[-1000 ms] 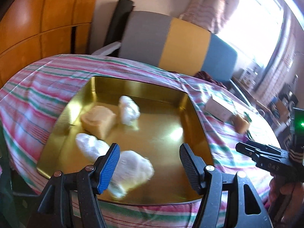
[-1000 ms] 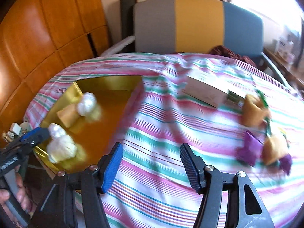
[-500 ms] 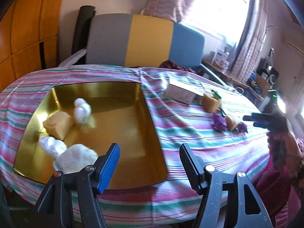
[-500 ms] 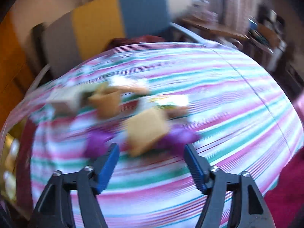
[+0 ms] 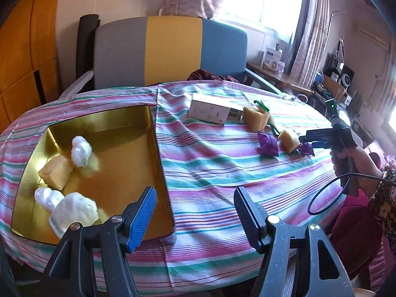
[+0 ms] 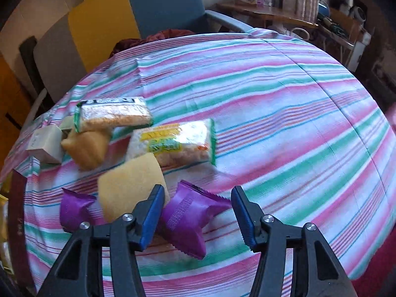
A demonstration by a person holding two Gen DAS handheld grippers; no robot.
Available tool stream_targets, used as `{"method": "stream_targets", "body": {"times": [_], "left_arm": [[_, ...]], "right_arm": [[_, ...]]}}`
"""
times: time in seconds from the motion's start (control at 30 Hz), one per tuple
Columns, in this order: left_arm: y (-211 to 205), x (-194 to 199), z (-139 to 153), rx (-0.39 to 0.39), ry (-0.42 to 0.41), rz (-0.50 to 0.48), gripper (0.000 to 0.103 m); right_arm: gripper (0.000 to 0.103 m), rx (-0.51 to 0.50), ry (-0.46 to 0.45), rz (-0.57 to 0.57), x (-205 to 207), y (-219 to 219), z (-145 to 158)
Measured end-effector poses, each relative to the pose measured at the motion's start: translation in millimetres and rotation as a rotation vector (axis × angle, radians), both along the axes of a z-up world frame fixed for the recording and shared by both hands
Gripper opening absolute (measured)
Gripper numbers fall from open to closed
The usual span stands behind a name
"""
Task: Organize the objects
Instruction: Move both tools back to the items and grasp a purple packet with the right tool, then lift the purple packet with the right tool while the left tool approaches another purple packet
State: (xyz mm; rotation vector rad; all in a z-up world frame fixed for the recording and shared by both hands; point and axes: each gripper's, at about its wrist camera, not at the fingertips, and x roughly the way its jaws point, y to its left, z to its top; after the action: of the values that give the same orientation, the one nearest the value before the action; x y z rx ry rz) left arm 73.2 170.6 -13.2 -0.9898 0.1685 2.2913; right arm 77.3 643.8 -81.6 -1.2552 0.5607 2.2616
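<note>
Hovering over a crinkled purple foil packet (image 6: 190,219), the right gripper (image 6: 198,212) is closing its ribbed blue pads; the packet lies between them on the striped cloth of the bench (image 6: 284,113), and no pad presses it. A porous yellow sponge block (image 6: 128,185) sits just left of that packet, partly hiding a second purple packet (image 6: 74,210). Beyond the first packet lie two glossy clear snack bags (image 6: 173,142), a second sponge (image 6: 85,148) and a white carton (image 6: 43,144) cut by blur. The left gripper (image 5: 195,214) hangs half open and empty at the near edge of a shiny gold tin tray (image 5: 153,148), which holds lumpy white wads (image 5: 74,209) and a sponge.
</note>
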Motion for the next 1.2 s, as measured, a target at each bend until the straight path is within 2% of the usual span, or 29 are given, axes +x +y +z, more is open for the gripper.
{"method": "stream_targets", "body": {"times": [0.07, 0.17, 0.23, 0.27, 0.3, 0.33, 0.6, 0.7, 0.8, 1.03, 1.2], "left_arm": [[7.9, -0.2, -1.1, -0.004, -0.006, -0.010, 0.066], [20.2, -2.6, -2.5, -0.011, -0.016, -0.027, 0.066], [27.6, -3.7, -2.0, -0.010, -0.020, -0.039, 0.066], [33.4, -4.7, -1.5, -0.011, -0.024, -0.046, 0.066], [38.6, -5.9, -0.8, -0.009, -0.027, -0.054, 0.066], [43.2, -6.9, 0.0, -0.005, -0.028, -0.061, 0.066], [94.0, -16.1, -3.7, -0.014, -0.067, -0.123, 0.066], [117.1, -20.3, -10.9, -0.019, -0.090, -0.146, 0.066], [142.9, -26.0, -18.7, -0.031, -0.106, -0.170, 0.066], [204.5, -46.9, -40.1, -0.060, -0.131, -0.228, 0.066], [234.2, -64.8, -58.0, -0.075, -0.180, -0.208, 0.066]], "right_arm": [[0.065, -0.009, -0.009, -0.027, 4.1, 7.8, -1.4], [0.064, -0.042, -0.015, -0.027, 4.2, 15.0, -5.0], [0.064, -0.028, -0.046, -0.028, 1.8, 14.4, -8.8], [0.060, -0.028, -0.059, -0.024, 0.3, 14.7, -10.8], [0.048, -0.032, -0.059, -0.022, 0.3, 14.9, -11.3], [0.043, -0.040, -0.059, -0.019, -0.3, 16.0, -11.7], [0.037, -0.025, -0.061, -0.057, 7.9, 23.0, -5.2], [0.037, -0.008, -0.067, -0.084, 10.8, 28.5, -3.2], [0.037, -0.047, -0.062, -0.100, 13.0, 34.2, -6.8], [0.037, -0.062, -0.053, -0.096, 12.0, 36.5, -8.9], [0.037, -0.083, -0.042, -0.102, 12.3, 39.8, -9.5]]}}
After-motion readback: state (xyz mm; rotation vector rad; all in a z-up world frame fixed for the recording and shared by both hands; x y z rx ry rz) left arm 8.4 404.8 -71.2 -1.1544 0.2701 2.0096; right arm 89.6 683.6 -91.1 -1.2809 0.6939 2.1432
